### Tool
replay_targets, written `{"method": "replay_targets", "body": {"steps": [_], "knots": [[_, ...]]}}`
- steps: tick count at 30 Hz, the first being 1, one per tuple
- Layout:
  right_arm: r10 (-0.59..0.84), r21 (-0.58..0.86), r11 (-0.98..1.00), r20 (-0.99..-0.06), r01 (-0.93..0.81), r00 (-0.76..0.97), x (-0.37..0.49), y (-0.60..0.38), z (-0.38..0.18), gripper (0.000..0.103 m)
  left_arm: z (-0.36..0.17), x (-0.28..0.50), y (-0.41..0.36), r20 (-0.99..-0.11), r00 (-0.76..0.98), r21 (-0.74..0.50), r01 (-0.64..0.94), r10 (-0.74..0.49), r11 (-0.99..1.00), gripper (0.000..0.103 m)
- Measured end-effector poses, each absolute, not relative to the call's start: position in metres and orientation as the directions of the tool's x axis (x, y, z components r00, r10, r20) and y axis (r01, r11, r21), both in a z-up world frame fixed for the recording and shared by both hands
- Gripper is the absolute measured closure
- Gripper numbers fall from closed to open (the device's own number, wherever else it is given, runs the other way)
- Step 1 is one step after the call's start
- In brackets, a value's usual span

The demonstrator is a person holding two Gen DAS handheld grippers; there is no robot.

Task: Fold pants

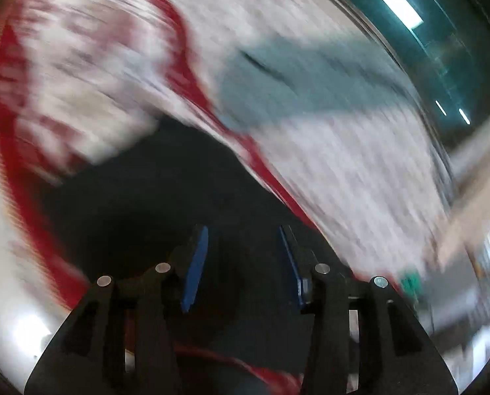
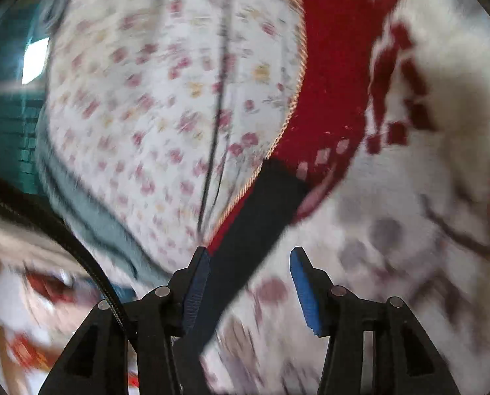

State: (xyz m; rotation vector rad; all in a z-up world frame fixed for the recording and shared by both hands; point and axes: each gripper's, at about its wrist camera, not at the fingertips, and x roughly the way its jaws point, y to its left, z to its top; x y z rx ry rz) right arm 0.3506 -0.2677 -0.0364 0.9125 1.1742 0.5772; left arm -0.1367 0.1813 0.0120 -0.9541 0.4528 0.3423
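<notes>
Both views blur; dark pants (image 2: 261, 217) cross the parted right hand-held gripper (image 2: 249, 258).

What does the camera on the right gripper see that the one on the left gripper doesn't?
Only the right wrist view shows a cream floral-print fabric edged with corded piping, and a narrow dark strip of cloth running between the open right gripper. Only the left wrist view shows a broad dark cloth ahead of the open left gripper and a grey-blue patch. Both are motion-blurred and share the red-and-white patterned cover and a teal background.
</notes>
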Motion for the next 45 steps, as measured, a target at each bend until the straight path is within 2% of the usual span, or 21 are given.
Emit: {"method": "replay_targets", "body": {"steps": [3, 5, 7, 9, 10, 13, 18, 26, 32, 36, 41, 43, 45], "knots": [[0.771, 0.823, 0.564, -0.556, 0.071, 0.31, 0.378, -0.249, -0.058, 0.054, -0.003, -0.098, 0.132, -0.519, 0.853, -0.67, -0.375, -0.044, 0.64, 0.061], [0.759, 0.8, 0.597, -0.588, 0.061, 0.279, 0.39, -0.238, -0.07, 0.054, -0.005, -0.083, 0.115, -0.578, 0.815, -0.588, -0.391, -0.03, 0.708, 0.061], [0.758, 0.795, 0.604, -0.593, 0.049, 0.271, 0.398, -0.232, -0.078, 0.054, 0.001, -0.084, 0.112, -0.557, 0.83, -0.568, -0.376, -0.006, 0.732, 0.061], [0.754, 0.791, 0.612, -0.591, 0.021, 0.288, 0.406, -0.224, -0.079, 0.055, -0.005, -0.083, 0.119, -0.58, 0.815, -0.567, -0.405, 0.001, 0.717, 0.061], [0.745, 0.781, 0.624, -0.6, 0.013, 0.29, 0.409, -0.22, -0.078, 0.058, -0.01, -0.081, 0.125, -0.591, 0.806, -0.589, -0.413, -0.022, 0.695, 0.061], [0.692, 0.71, 0.704, -0.673, -0.036, 0.262, 0.411, -0.209, -0.076, 0.099, -0.019, -0.085, 0.132, -0.611, 0.791, -0.621, -0.457, -0.029, 0.637, 0.061], [0.584, 0.566, 0.81, -0.746, -0.157, 0.321, 0.378, -0.219, -0.041, 0.099, -0.021, -0.091, 0.132, -0.609, 0.792, -0.647, -0.47, -0.036, 0.6, 0.061], [0.52, 0.537, 0.841, -0.771, -0.061, 0.368, 0.329, -0.3, -0.013, 0.099, -0.022, -0.089, 0.131, -0.609, 0.789, -0.666, -0.453, -0.081, 0.592, 0.061], [0.485, 0.52, 0.854, -0.81, 0.02, 0.33, 0.311, -0.321, -0.044, 0.098, -0.023, -0.092, 0.133, -0.611, 0.788, -0.672, -0.467, -0.074, 0.575, 0.056], [0.522, 0.593, 0.799, -0.767, 0.101, 0.373, 0.3, -0.339, -0.055, 0.098, -0.026, -0.094, 0.136, -0.61, 0.788, -0.688, -0.473, -0.086, 0.55, 0.053], [0.365, 0.434, 0.897, -0.836, 0.087, 0.41, 0.283, -0.332, -0.028, 0.088, -0.027, -0.095, 0.138, -0.604, 0.792, -0.703, -0.476, -0.09, 0.529, 0.052], [0.349, 0.431, 0.9, -0.808, 0.072, 0.475, 0.27, -0.332, -0.011, 0.088, -0.027, -0.097, 0.139, -0.597, 0.798, -0.708, -0.472, -0.087, 0.526, 0.052], [0.37, 0.471, 0.881, -0.743, 0.043, 0.558, 0.248, -0.331, 0.006, 0.082, -0.028, -0.099, 0.142, -0.589, 0.803, -0.721, -0.471, -0.092, 0.508, 0.052]]}}
